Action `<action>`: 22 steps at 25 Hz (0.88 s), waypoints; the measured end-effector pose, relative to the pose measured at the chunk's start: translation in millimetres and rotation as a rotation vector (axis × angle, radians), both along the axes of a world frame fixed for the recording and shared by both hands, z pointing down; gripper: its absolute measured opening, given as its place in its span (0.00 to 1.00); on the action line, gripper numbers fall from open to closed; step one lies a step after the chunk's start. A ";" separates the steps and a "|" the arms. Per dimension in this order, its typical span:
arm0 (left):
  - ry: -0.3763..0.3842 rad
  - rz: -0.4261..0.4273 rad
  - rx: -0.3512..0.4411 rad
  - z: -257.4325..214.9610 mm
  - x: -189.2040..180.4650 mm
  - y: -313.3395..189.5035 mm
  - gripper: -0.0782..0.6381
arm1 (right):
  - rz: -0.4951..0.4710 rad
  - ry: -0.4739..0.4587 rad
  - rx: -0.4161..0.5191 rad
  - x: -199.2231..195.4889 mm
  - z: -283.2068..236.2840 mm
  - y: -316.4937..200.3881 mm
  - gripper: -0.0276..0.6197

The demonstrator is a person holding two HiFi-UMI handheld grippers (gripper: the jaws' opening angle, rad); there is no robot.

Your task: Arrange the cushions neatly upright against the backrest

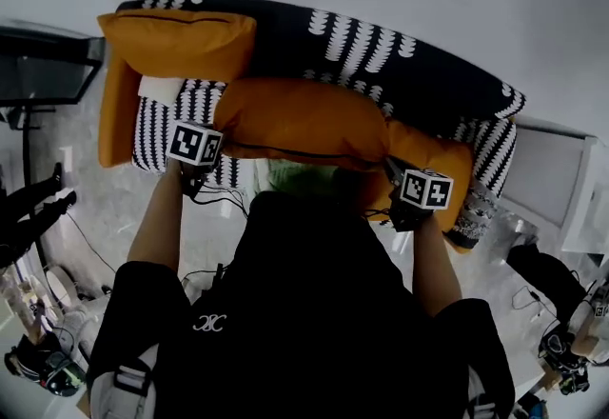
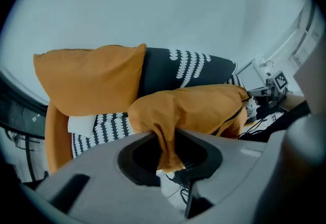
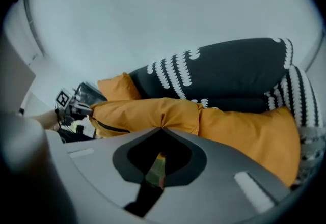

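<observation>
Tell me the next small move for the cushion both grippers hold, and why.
Probably tip the held cushion upright against the backrest: left gripper and right gripper each pinch its edge, it lies lengthwise before the backrest, and the far-left cushion already stands.

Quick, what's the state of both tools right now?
Left tool: closed on a fold of the middle orange cushion.
Right tool: closed, pinching that same cushion's edge.

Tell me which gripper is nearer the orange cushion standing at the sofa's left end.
Left. The left gripper pinches the middle cushion just beside that upright cushion; the right gripper grips the middle cushion's other end, farther along the sofa.
</observation>
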State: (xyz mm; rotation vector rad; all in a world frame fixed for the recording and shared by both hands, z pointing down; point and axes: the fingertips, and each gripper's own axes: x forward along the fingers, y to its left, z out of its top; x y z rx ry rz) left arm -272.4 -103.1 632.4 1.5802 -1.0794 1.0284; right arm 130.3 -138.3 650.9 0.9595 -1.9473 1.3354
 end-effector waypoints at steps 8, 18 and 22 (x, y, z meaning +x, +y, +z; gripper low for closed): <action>0.047 0.075 -0.082 15.4 21.0 -66.7 0.22 | 0.196 -0.073 -0.004 26.8 -2.8 -51.3 0.06; 0.180 -0.194 0.082 20.4 6.3 -173.6 0.27 | 0.344 -0.059 0.059 25.9 10.6 -162.2 0.06; 0.208 -0.273 0.138 22.7 7.1 -205.8 0.28 | 0.360 -0.014 0.082 33.1 19.5 -205.3 0.06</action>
